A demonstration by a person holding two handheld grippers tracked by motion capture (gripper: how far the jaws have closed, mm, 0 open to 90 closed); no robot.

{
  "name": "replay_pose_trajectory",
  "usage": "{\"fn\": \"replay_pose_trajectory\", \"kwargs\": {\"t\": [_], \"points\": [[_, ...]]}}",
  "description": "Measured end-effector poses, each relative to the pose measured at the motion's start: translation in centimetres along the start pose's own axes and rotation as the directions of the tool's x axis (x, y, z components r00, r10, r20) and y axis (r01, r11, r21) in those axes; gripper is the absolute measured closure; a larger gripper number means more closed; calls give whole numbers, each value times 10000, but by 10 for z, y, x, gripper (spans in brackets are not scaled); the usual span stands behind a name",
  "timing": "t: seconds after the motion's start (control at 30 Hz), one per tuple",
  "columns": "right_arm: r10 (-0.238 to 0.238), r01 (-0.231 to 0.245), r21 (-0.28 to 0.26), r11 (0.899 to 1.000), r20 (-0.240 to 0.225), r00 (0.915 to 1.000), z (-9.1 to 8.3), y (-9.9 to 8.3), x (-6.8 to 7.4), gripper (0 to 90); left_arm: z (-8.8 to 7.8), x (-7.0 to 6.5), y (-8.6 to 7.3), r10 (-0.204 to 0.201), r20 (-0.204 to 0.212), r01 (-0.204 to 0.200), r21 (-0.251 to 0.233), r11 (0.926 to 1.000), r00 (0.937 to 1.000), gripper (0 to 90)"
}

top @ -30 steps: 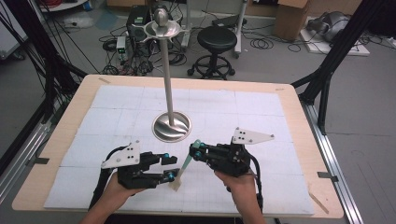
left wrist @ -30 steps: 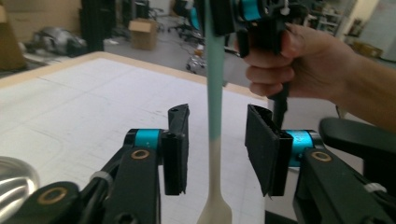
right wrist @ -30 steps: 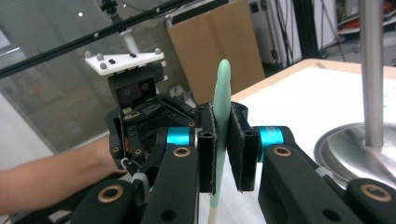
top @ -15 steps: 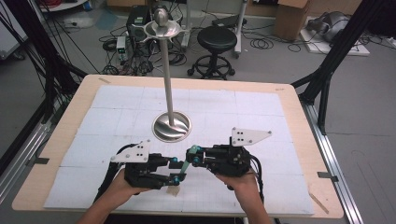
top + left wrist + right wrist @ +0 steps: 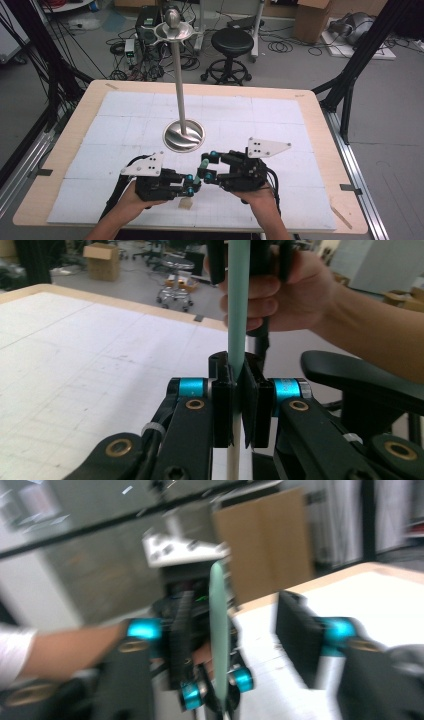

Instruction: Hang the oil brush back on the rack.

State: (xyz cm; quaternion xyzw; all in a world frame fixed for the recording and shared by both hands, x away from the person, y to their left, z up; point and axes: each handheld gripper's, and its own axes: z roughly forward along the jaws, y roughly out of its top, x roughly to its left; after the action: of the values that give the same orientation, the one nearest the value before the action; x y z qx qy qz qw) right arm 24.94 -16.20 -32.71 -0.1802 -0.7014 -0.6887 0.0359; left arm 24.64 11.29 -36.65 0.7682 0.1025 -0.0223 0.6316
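A slim pale-green stick (image 5: 199, 173) with a wooden end (image 5: 186, 204) stands between the two grippers near the table's front edge. My left gripper (image 5: 190, 185) is shut on it. Its jaws have just been closing and now clamp the green shaft (image 5: 238, 315) in the left gripper view (image 5: 235, 392). My right gripper (image 5: 204, 167) faces it from the right. Its jaws have just been opening and now stand apart in the right gripper view (image 5: 237, 640). The stick (image 5: 218, 630) rises between them near the left jaw, with no pad pressing on it.
A tall metal stand rises from a round base (image 5: 184, 135) at the table's middle, with a dish and an egg-shaped knob (image 5: 173, 19) on top. White gridded mats (image 5: 125, 120) cover the wooden table. Stools, boxes and cables lie on the floor beyond.
The left gripper moved right to the stick and closed on it. The right gripper's jaws, which held the stick before, have spread apart.
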Motion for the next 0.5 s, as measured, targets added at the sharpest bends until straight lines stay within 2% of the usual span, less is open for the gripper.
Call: {"fn": "replay_pose_trajectory", "kwargs": {"t": [0.1, 0.17, 0.23, 0.27, 0.33, 0.4, 0.5], "points": [[-131, 180, -755, 9970, 638, 9979, -18, -4, 0, 375, -4, 3, 2, -4, -450, -4, -189, 9998, 9990, 840], [52, 84, -1065, 9943, 1261, 9920, -34, -8, -1, 316, -7, 6, 3, -72, -838, 47, -296, 9996, 9965, 841], [131, 133, -1260, 9919, 2067, 9783, -50, -13, -1, 289, -12, 10, 5, -130, -1177, 89, -352, 9993, 9930, 841], [146, 175, -1269, 9918, 2482, 9686, -58, -16, 0, 288, -14, 13, 6, -130, -1354, 81, -367, 9993, 9907, 841], [19, 364, -1007, 9943, 3572, 9340, -72, -23, 2, 266, -20, 17, 11, -166, -1772, 86, -454, 9989, 9840, 841], [-30, 401, -747, 9964, 4422, 8969, -84, -29, 5, 239, -26, 21, 17, -335, -2068, 178, -773, 9969, 9778, 841], [-164, 393, -317, 9987, 5314, 8470, -98, -39, 10, 208, -34, 27, 29, -399, -2474, 150, -1017, 9947, 9681, 841]]}}
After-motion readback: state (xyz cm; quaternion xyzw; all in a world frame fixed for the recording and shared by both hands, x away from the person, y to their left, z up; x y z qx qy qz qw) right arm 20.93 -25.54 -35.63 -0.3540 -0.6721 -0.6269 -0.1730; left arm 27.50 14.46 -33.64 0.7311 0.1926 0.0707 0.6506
